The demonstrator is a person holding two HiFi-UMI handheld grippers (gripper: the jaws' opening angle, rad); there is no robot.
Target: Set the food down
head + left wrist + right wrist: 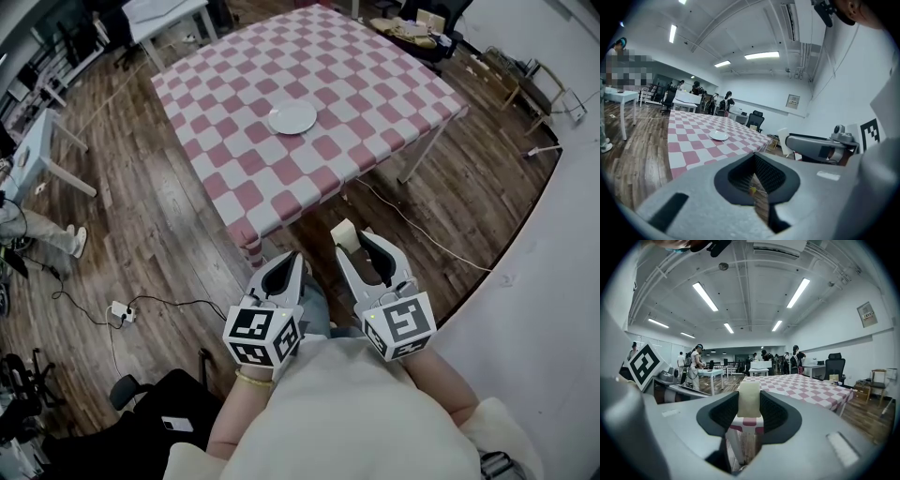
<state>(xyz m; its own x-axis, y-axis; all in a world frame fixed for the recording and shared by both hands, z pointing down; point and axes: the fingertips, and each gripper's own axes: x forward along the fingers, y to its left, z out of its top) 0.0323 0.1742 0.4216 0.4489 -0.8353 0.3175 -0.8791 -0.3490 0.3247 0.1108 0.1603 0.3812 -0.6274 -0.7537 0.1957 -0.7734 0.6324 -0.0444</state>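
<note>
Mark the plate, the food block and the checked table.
plate (pixel 292 117), head view, centre of the white dish.
food block (pixel 749 398), right gripper view, its pale front face between the jaws.
checked table (pixel 375 75), head view, bare cloth right of the plate.

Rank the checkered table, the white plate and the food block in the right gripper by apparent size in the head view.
1. checkered table
2. white plate
3. food block, smallest though nearest the camera, held in the right gripper
</note>
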